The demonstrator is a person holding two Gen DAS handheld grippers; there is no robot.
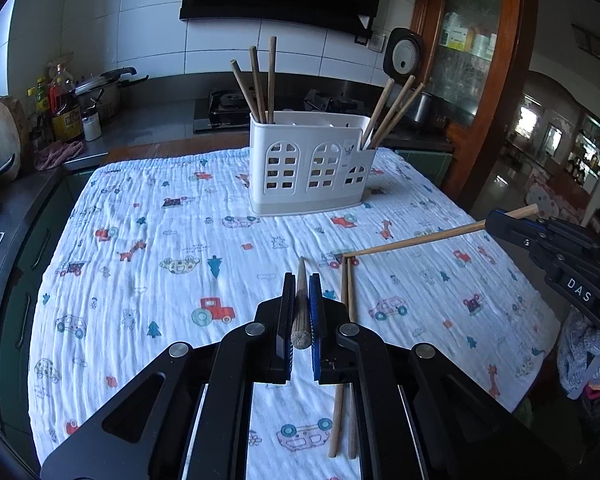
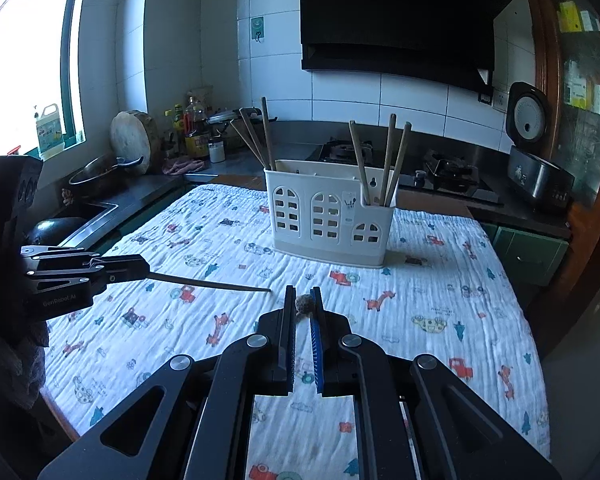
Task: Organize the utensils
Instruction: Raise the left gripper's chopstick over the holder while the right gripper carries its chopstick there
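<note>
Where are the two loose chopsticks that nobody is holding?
In the left wrist view, the two loose chopsticks lie side by side on the printed cloth, just right of the left tool, in front of the white holder.

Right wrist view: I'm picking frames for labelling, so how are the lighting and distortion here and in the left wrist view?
Right wrist view: the window is blown out white, and the left tool with its chopstick is backlit and dark. Left wrist view: evener light, and the white holder reads clearly. Both views: fisheye bends the edges and darkens the corners.
</note>
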